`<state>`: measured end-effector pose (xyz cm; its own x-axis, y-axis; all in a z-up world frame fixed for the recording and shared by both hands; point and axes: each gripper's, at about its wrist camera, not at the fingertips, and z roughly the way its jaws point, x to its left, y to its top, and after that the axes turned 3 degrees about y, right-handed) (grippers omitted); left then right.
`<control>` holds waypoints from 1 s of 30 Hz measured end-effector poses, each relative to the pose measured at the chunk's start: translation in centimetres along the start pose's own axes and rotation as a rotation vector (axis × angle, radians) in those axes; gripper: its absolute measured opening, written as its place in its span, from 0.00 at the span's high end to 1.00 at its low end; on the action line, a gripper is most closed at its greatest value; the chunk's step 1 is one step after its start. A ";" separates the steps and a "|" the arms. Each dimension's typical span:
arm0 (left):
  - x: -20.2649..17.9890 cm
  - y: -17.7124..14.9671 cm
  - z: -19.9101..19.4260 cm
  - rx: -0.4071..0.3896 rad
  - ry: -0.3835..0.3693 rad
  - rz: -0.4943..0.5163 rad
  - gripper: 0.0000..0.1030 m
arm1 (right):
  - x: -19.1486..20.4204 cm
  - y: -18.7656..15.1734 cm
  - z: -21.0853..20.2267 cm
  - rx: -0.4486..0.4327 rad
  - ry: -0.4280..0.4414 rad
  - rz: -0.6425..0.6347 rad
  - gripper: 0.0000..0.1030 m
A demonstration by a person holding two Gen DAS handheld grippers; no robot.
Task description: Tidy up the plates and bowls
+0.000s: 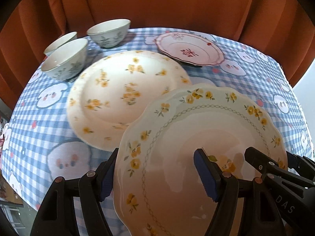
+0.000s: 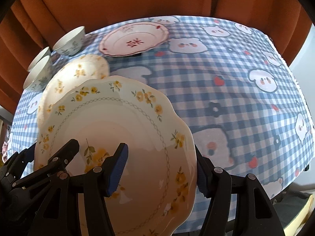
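We carry the scalloped plate (image 1: 196,137) above the round flowered plate (image 1: 126,96), left gripper (image 1: 155,175) and right gripper (image 2: 159,169) each clamping opposite rims. Glazed, stiff, breakable, likely slippery; we judge rim grips safest, lowered gently

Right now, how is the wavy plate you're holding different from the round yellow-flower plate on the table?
The wavy plate has a scalloped rim; the round plate has an even rim. The wavy plate is tilted and held up, the left tongs and right tongs each gripping one side; the round plate sits on the checked tablecloth. The wavy plate has a diamond-chain ring; the round plate has scattered flowers only. Both have yellow flowers.
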<state>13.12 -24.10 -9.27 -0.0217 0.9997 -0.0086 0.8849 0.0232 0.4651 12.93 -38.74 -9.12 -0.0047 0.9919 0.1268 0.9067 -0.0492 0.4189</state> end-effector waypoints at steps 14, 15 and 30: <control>-5.3 0.3 2.7 0.051 -0.025 0.051 0.29 | -6.1 0.3 2.3 0.078 -0.050 0.063 0.36; -5.4 0.4 2.8 0.053 -0.024 0.047 0.29 | -6.4 0.4 2.5 0.087 -0.054 0.063 0.36; -5.5 1.1 4.5 0.086 0.004 0.030 0.29 | -6.7 2.1 4.1 0.087 -0.043 0.042 0.37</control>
<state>16.27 -29.59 -12.67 0.0042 1.0000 0.0077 0.9219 -0.0068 0.3874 16.64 -45.02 -12.80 0.0509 0.9934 0.1031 0.9390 -0.0828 0.3338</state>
